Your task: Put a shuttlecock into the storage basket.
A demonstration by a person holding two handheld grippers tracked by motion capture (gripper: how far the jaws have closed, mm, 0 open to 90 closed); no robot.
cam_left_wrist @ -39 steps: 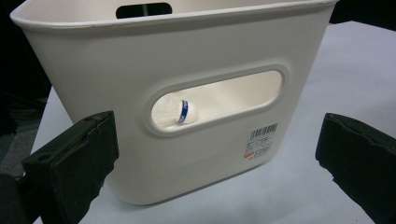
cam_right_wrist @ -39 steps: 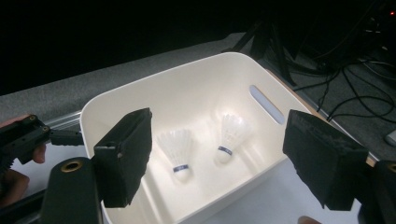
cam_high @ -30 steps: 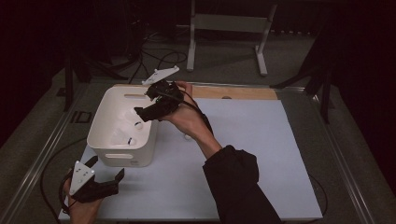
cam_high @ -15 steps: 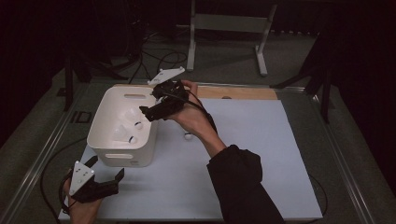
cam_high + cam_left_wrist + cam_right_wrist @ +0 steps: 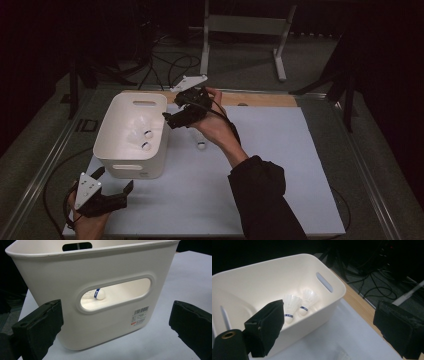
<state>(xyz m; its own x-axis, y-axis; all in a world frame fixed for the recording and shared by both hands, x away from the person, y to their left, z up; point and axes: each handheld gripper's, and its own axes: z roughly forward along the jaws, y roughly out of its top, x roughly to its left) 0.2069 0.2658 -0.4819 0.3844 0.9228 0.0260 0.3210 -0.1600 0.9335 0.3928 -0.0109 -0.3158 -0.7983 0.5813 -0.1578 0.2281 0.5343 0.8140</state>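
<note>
Nearest, at 7 o'clock on the white mat, the left gripper rests low with its jaws wide apart and empty, pointing at the near wall of the white bin. In the left gripper view that wall with its handle slot stands between the jaws, and a cork tip with a blue band shows through the slot.

Farther in, 1 shuttlecock lies loose on the mat just right of the bin, under the right forearm.

Beyond it, toward 11 o'clock, the right gripper hangs over the bin's right rim, jaws spread and holding nothing. Below it, 2 shuttlecocks lie side by side on the bin floor, touching or nearly so.

The work looks to be gathering shuttlecocks into the bin; with 2 inside and the right gripper empty above them, a drop seems just finished. The next move likely calls for swinging the right gripper toward 4 o'clock, lowering over the loose shuttlecock and closing gently on its cork or skirt without crushing the feathers.
</note>
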